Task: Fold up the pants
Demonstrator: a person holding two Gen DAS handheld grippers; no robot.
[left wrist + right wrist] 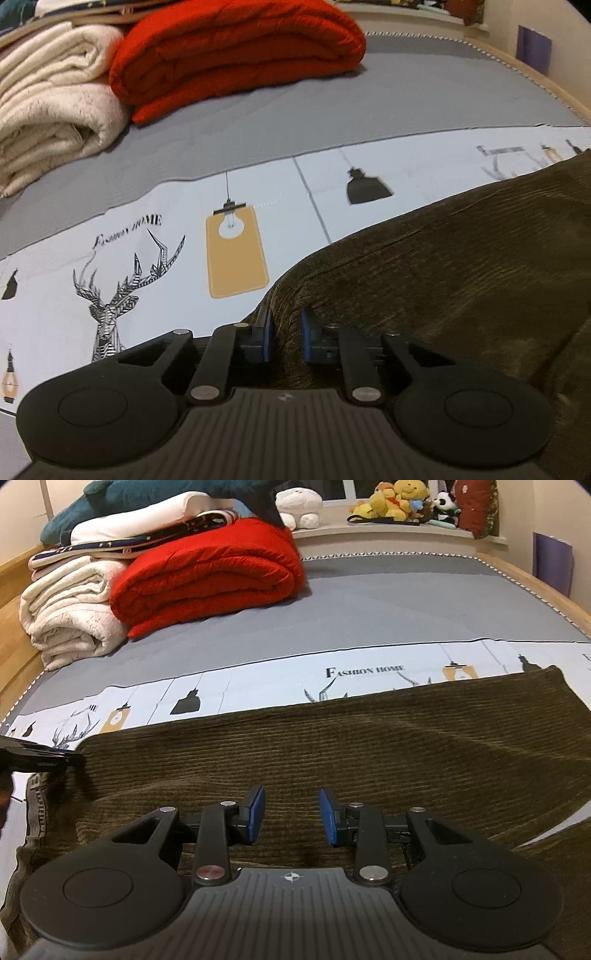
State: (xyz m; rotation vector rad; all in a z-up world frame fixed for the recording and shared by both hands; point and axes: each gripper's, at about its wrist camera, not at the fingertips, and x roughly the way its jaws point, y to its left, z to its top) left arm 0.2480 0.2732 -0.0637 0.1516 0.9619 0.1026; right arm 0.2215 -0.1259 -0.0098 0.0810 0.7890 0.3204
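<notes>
Dark olive corduroy pants lie spread flat across the bed, their lettered waistband at the left. In the left wrist view the left gripper is shut on a raised fold at the edge of the pants, and fabric fills the gap between its blue pads. The right gripper stands open over the middle of the pants. Its blue pads are apart with only flat cloth beneath them. At the left edge of the right wrist view a black piece of the other tool sits at the pants' corner.
The pants rest on a pale printed sheet with deer and lamp drawings, over a grey bed cover. A folded red blanket and cream blankets are stacked at the back left. Plush toys line the windowsill. A wooden bed frame borders the right side.
</notes>
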